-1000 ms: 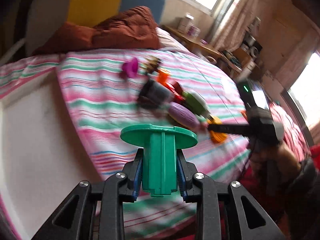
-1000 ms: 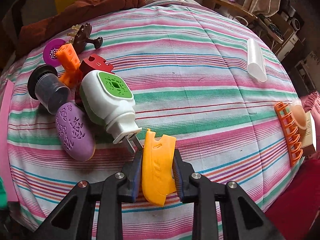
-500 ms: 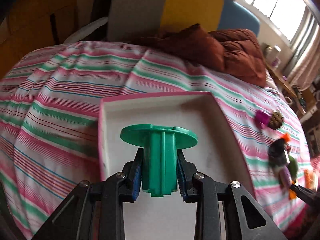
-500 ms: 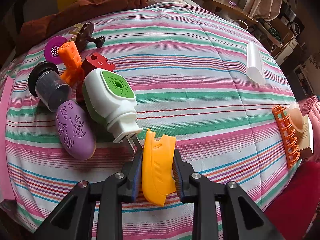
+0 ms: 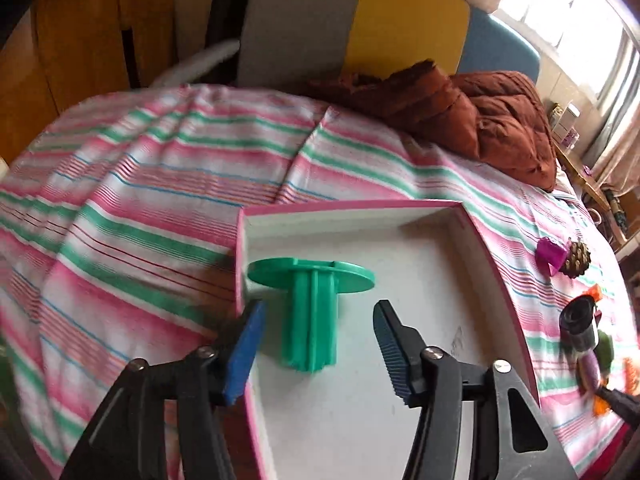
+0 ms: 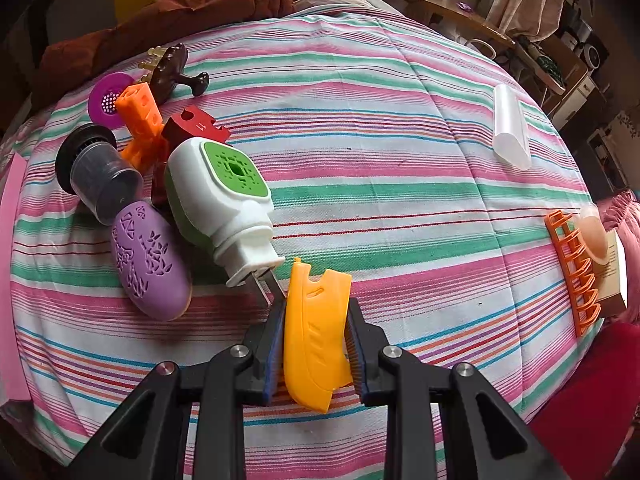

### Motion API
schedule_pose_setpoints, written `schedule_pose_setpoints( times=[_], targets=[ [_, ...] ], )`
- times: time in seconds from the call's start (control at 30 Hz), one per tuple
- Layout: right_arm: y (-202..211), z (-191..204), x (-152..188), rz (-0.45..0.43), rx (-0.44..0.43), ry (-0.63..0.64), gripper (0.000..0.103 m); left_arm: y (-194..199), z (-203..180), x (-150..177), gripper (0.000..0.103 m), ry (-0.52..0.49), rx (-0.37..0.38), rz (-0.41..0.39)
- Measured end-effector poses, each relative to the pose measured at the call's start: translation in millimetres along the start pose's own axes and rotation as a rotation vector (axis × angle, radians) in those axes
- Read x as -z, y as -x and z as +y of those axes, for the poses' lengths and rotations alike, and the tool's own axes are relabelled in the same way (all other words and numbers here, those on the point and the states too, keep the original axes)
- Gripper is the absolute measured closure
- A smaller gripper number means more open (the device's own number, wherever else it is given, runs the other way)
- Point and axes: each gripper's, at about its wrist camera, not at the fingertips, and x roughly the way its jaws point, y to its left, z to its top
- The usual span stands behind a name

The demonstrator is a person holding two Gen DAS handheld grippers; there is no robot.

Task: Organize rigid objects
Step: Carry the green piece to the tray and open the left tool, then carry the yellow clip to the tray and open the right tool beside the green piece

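Left wrist view: the left gripper [image 5: 320,344] fingers are opening, clear of the green spool [image 5: 311,308], releasing it over the pink tray [image 5: 496,264]. The right gripper [image 6: 316,344] fingers pinch the yellow scraper [image 6: 314,336] above the bed [image 6: 380,160], ready for sorting.

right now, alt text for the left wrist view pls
The left gripper is opening, its pads clear of a green flanged plastic piece over a white tray with a pink rim. The tray sits on a striped bedspread.
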Motion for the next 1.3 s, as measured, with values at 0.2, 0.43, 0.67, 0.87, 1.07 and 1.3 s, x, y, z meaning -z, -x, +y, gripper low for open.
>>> schedule_pose_setpoints(
  times=[0.2,0.43,0.67,0.87,1.07,1.3],
  targets=[
    [9.1,5.3,9.3,-0.001,0.007,0.009,0.075,45.0,-7.3,32.3,0.044,-0.01,0.002,-0.063],
    [5.3,11.7,9.8,0.013,0.01,0.039,0.075,75.6,-25.6,75.0,0.044,-0.017,0.048,-0.049],
    [17.3,30.9,22.9,0.088,-0.08,0.095,0.076,89.4,-46.1,103.3,0.042,-0.078,0.071,-0.047],
    [27.9,58.8,36.2,0.091,-0.135,0.166,0.076,96.6,-49.4,109.1,0.041,-0.1,0.067,-0.068],
    [34.7,89.1,40.4,0.051,-0.165,0.212,0.076,103.5,-40.9,109.6,0.04,-0.082,0.027,-0.086],
    [40.8,98.8,42.6,-0.002,-0.169,0.208,0.076,111.7,-29.5,112.8,0.036,-0.053,0.003,-0.1]
  ],
)
